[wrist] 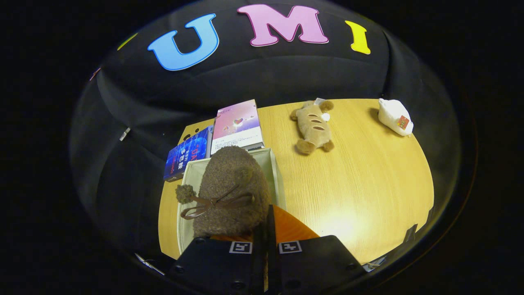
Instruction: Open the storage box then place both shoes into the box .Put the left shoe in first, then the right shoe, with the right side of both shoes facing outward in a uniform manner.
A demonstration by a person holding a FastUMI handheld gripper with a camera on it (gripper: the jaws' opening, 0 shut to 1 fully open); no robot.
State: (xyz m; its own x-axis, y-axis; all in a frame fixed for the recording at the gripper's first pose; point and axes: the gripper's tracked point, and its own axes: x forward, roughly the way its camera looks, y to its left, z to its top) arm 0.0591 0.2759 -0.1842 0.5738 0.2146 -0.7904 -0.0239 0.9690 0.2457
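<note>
Tongs nearly closed, pinching the rim of a fuzzy brown shoe w/ bow, held over the open storage box on the bench. Box is open; looks like one shoe going in, can't tell which; other shoe's whereabouts unclear.

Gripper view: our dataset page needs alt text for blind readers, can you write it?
The fingers, nearly closed, grip a fuzzy brown shoe over an open pale storage box on a wooden table. Two books lie beyond the box, with two plush toys farther off.
</note>
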